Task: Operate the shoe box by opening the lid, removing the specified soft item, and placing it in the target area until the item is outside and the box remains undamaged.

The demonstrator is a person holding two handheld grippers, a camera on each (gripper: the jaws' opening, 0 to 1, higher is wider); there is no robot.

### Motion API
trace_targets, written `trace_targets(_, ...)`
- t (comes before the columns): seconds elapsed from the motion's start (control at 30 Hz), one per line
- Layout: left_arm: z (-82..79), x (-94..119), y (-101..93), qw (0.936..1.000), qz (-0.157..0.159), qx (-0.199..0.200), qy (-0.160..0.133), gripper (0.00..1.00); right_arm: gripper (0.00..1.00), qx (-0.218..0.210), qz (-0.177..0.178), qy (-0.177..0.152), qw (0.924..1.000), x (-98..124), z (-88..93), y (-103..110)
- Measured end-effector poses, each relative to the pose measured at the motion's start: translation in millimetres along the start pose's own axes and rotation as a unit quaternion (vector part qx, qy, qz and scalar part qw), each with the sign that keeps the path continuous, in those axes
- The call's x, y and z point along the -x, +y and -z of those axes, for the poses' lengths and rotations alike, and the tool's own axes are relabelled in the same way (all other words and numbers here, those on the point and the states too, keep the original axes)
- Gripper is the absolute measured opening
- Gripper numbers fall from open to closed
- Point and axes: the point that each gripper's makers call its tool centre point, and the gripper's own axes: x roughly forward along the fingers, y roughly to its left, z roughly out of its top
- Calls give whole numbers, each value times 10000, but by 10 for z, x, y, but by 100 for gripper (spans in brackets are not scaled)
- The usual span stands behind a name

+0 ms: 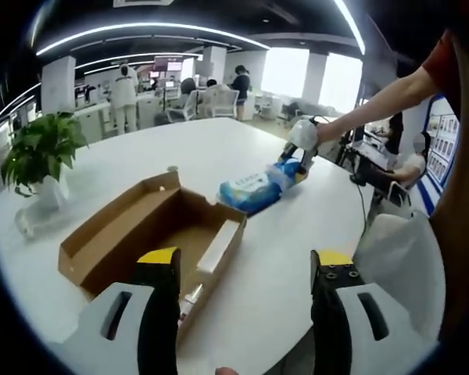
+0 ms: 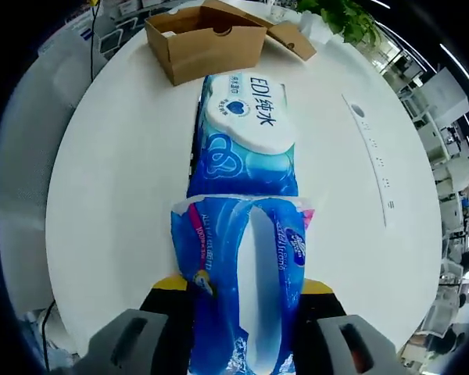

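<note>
An open brown cardboard shoe box lies on the white table, lid flap folded back; it also appears far off as the shoe box. My left gripper hovers open just above the box's near corner, nothing between its jaws. A blue wet-wipes pack lies flat on the table, seen as the wipes pack beyond the box. My right gripper is shut on a blue and white soft tissue pack, which touches the wipes pack's near end. The right gripper shows at the wipes pack's far end.
A potted green plant stands at the table's left edge. A white power strip is set into the table. A person's arm and orange sleeve reach in from the right. Office chairs and people stand beyond the table.
</note>
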Motion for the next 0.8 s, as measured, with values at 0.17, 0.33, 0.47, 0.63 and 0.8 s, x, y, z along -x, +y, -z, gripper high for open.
trace_targets(0.17,15,15,21,10000,-36,25,8,67,46,21,-24,38,10000,-44,26,-12)
trace_targets(0.33,54,14,15,10000,-36,46,47,67,47,2,-50,67,10000,-103,34,5)
trace_targets(0.47,72,21,18,10000,-42,60,65,67,48,73,-70,99,9999,-128,37,16)
trace_targets(0.63,100,37,32,9999,-65,84,95,67,49,69,-101,129,9998,-163,54,6)
trace_targets(0.8,123,48,40,9999,-75,91,123,67,49,109,-110,136,9998,-176,55,6)
